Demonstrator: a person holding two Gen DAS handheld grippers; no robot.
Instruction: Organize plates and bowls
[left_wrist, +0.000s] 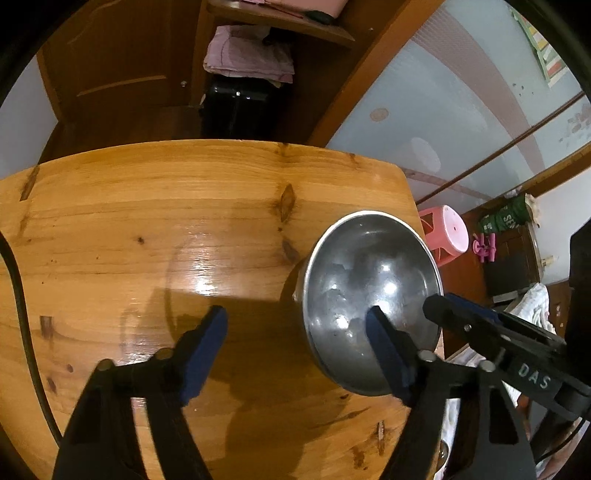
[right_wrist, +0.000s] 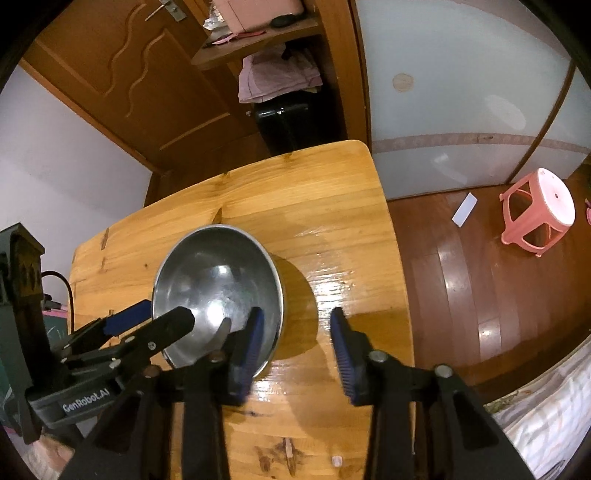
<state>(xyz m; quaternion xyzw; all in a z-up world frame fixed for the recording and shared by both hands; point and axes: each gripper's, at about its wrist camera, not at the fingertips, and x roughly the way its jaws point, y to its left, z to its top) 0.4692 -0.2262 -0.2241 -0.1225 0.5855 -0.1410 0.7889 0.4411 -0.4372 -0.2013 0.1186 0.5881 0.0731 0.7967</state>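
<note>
A: Warm indoor light from above glares white on the varnished table (left_wrist: 199, 254) ahead of the left gripper (left_wrist: 295, 332).

B: Sharp focus centrally; fisheye bends edges into black corners, shadows beneath the fingers.

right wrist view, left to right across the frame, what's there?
Left gripper → metal bowl → right gripper, one finger over the bowl's rim → wooden floor → pink stool.

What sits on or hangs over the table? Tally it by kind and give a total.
Metal bowl: 1
Grippers: 2, the left gripper and the right gripper
Total: 3
</note>
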